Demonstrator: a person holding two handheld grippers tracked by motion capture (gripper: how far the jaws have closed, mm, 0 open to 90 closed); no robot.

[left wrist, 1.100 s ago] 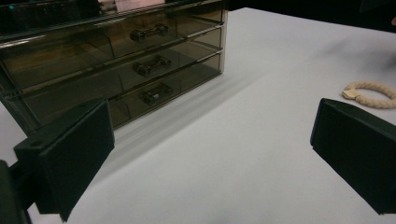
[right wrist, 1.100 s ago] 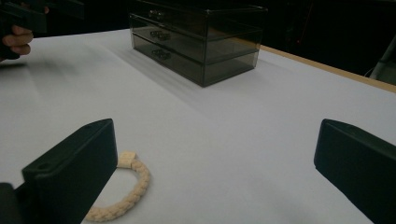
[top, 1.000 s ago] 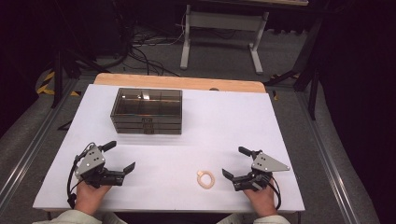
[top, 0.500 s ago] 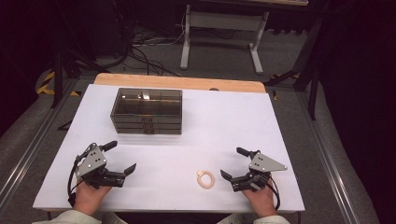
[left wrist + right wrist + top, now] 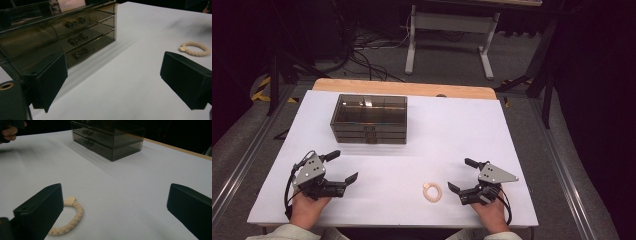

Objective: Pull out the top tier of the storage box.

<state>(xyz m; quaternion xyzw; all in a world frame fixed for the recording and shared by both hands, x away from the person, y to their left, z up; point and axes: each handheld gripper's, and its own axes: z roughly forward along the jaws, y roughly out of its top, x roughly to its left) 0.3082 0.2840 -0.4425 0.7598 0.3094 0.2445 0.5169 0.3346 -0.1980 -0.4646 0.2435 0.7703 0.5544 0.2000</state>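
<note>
High view, item one: braided cream ring (image 5: 431, 192), lying flat on the white table (image 5: 452, 135) near its front edge, just beside my right gripper (image 5: 464, 176) and not touching it. That gripper's jaws stand wide apart with nothing between them.

Item two: my left gripper (image 5: 343, 167), well apart from the ring at the table's other front corner. Its jaws, likewise wide and empty, have just been closing a little.

Item three: smoked-plastic drawer box (image 5: 368, 118), toward the far left of the table, nothing between it and either gripper.

Left gripper view adds three drawer handles (image 5: 74, 23) on the box front. Right gripper view adds the ring's small cream tag (image 5: 70, 200), partly behind one jaw.
</note>
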